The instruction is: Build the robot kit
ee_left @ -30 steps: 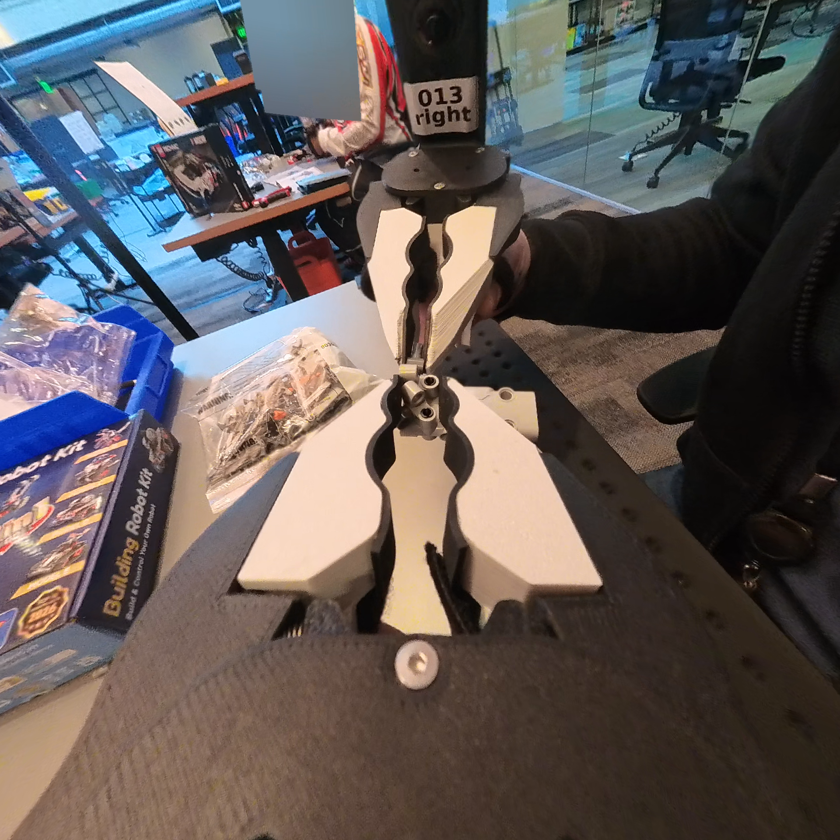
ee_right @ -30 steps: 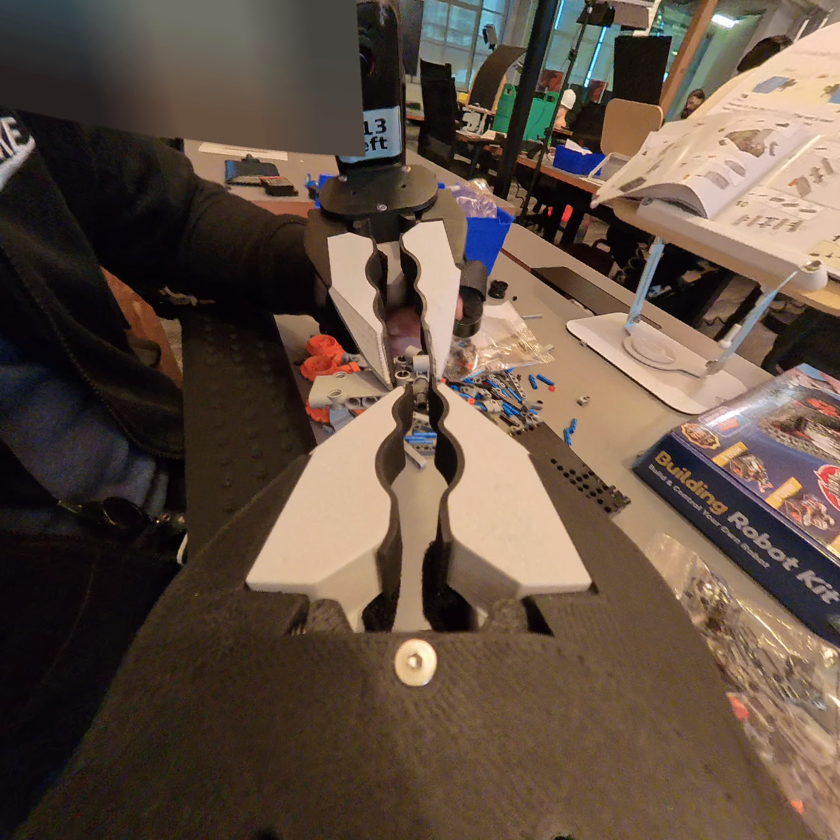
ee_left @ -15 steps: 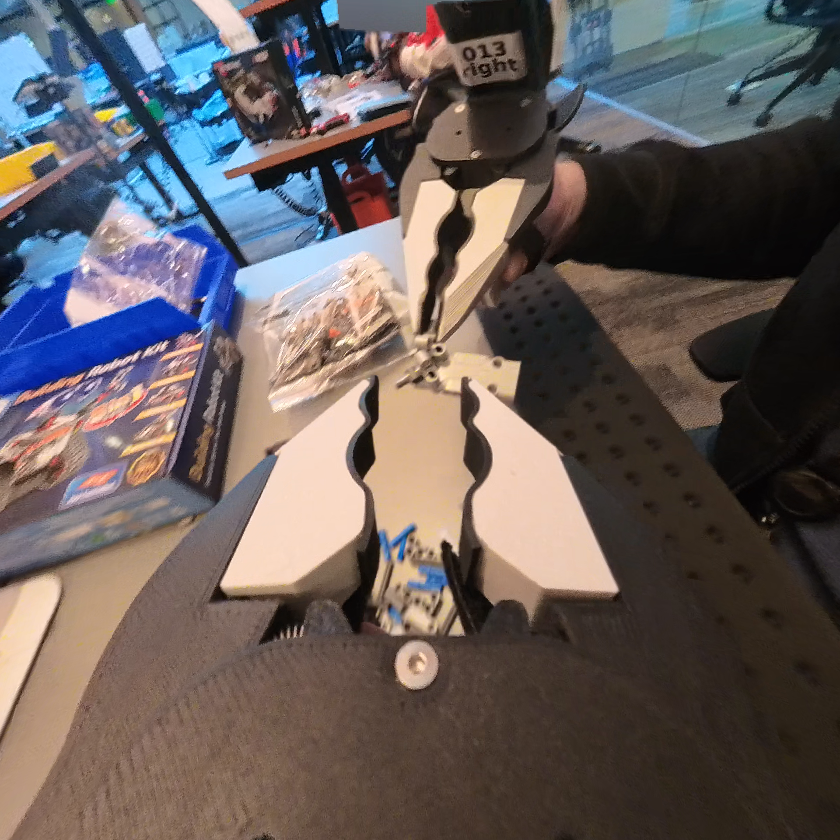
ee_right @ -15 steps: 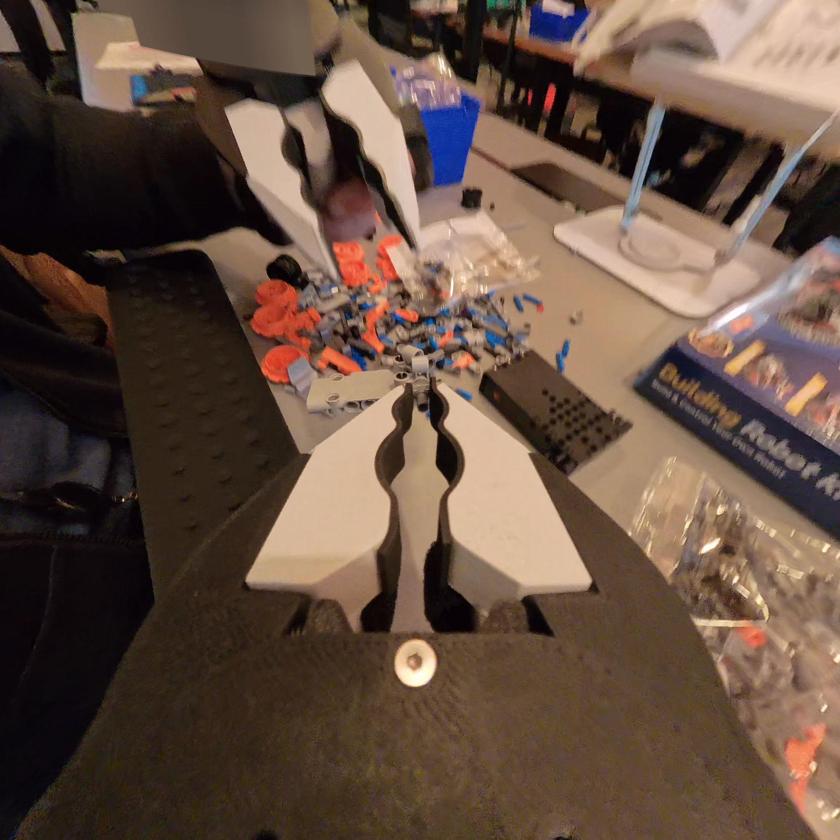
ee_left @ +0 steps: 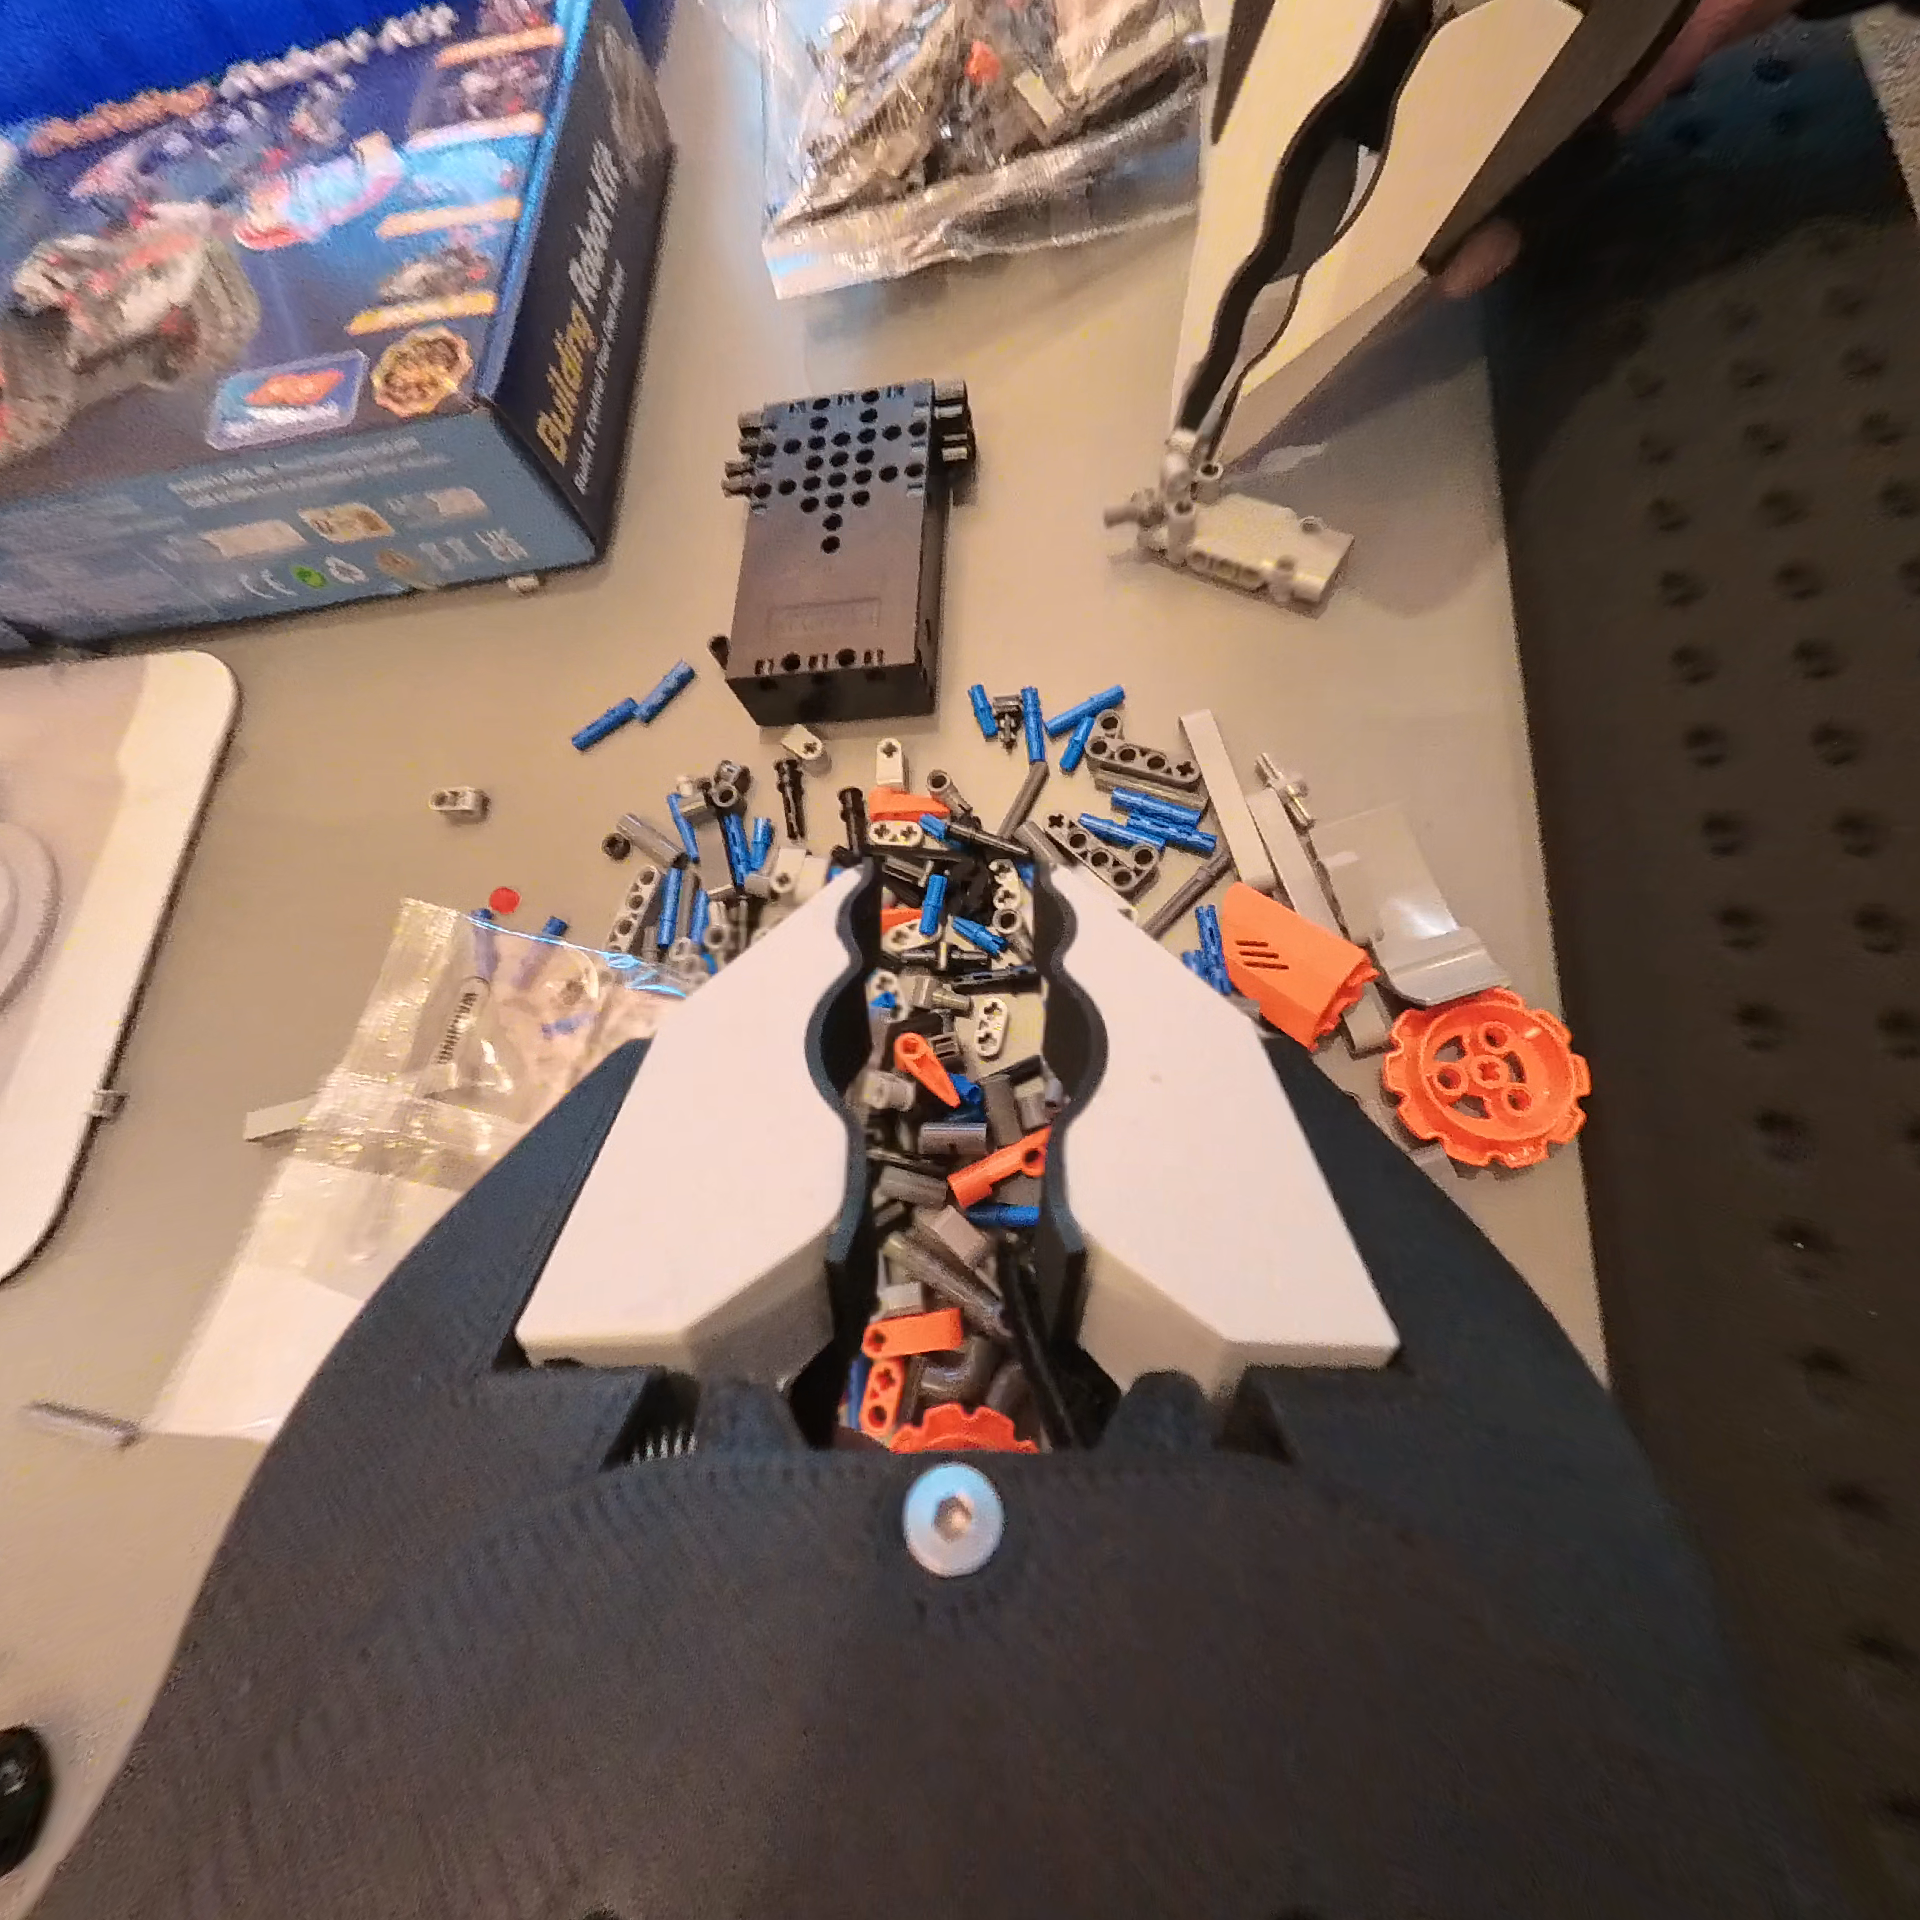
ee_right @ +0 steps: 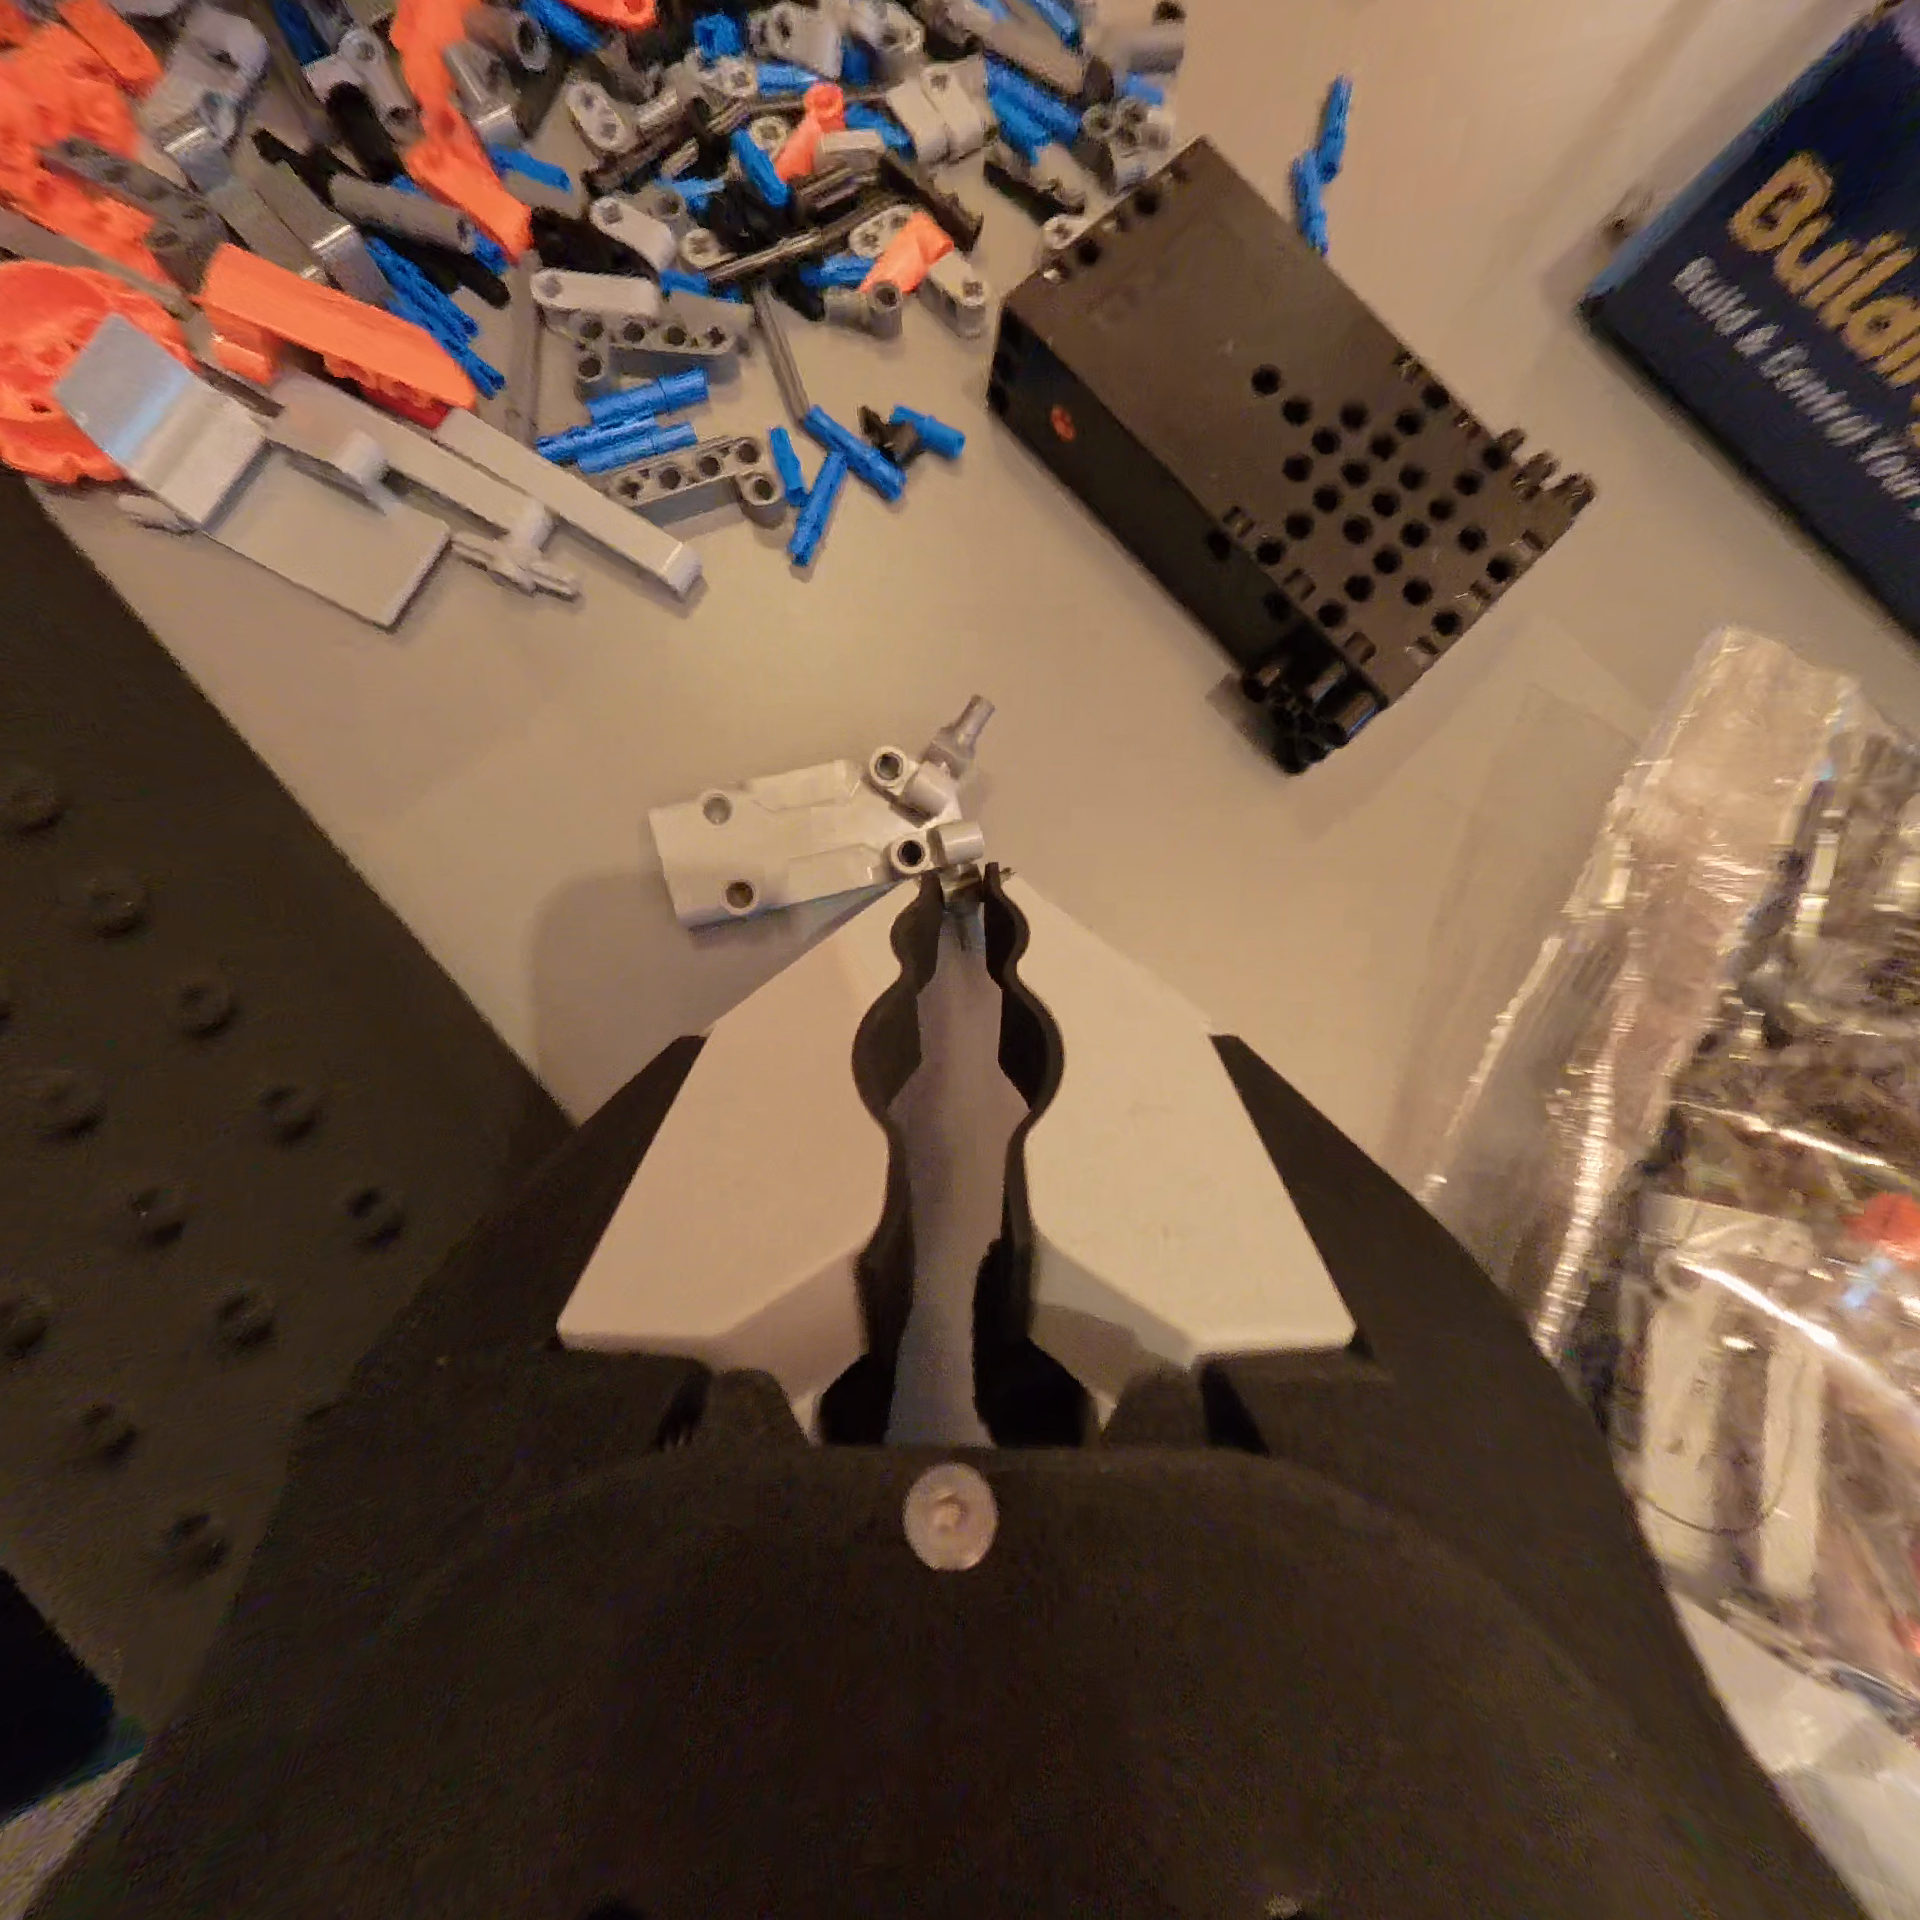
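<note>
left gripper (ee_left: 951, 894) spread wide, empty, over loose plastic parts pile (ee_left: 935, 1039) | right gripper (ee_right: 958, 888) pinching small grey connector piece (ee_right: 951, 844) on grey block assembly (ee_right: 774, 836), near black perforated box (ee_right: 1299, 457)

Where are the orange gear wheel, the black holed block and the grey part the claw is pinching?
orange gear wheel (ee_left: 1486, 1078), left wrist view, hub.
black holed block (ee_left: 842, 551), left wrist view, top face.
grey part (ee_right: 774, 852), right wrist view, flat body.

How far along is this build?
Done: small light-grey block assembly with connectors, on the table. In hand: right gripper shut on its connector; left gripper open above the loose blue, grey and orange pile. Left: black perforated box unattached, clear parts bag full.
</note>
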### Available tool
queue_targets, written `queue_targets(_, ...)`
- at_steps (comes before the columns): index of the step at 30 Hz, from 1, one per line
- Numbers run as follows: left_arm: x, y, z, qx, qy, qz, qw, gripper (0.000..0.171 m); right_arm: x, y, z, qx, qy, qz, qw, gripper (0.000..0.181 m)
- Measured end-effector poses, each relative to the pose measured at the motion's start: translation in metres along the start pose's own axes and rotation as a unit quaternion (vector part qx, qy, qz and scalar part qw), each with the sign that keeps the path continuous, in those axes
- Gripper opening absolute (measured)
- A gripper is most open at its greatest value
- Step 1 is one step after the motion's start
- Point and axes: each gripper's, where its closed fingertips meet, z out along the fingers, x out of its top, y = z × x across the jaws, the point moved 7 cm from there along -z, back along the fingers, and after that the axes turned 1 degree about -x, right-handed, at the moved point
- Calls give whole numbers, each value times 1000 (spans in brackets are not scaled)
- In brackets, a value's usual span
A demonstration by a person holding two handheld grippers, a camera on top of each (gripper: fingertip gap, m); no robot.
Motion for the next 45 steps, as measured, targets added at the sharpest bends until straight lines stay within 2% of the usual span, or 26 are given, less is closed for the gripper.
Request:
queue_targets(4,-11,0,6,-6,-15,-8,1000,26,1,-15,-3,52,-28,1,998,26)
queue_targets(7,-13,-2,5,-11,-18,-14,1000,27,20,-10,-19,63,29,8,998,24)
queue_targets(9,-16,-6,5,-7,-27,-12,1000,27,36,-6,-19,55,29,-14,998,22)
queue_targets(12,-21,-14,5,11,-45,-9,999,27,67,-2,-4,40,36,-82,995,19)
queue_targets(15,-21,-17,4,6,-36,-15,999,27,97,3,18,47,35,-136,989,18)
queue_targets(21,-27,-20,5,12,-54,-7,998,26,130,29,57,96,19,-163,982,17)
queue_targets(26,-35,-23,5,13,-72,-8,997,27,141,34,75,134,-18,-200,970,12)
queue_targets(31,-45,-35,-1,34,-84,-25,996,27,141,7,78,209,-33,-251,944,9)
queue_targets(34,-56,-41,0,40,-101,-40,993,28,139,-5,80,230,-40,-261,937,8)
queue_targets(38,-62,-47,2,55,-112,-48,991,28,142,-24,82,246,-39,-252,935,6)
queue_targets(45,-67,-56,-3,82,-122,-70,987,30,138,-31,90,234,-54,-258,936,10)
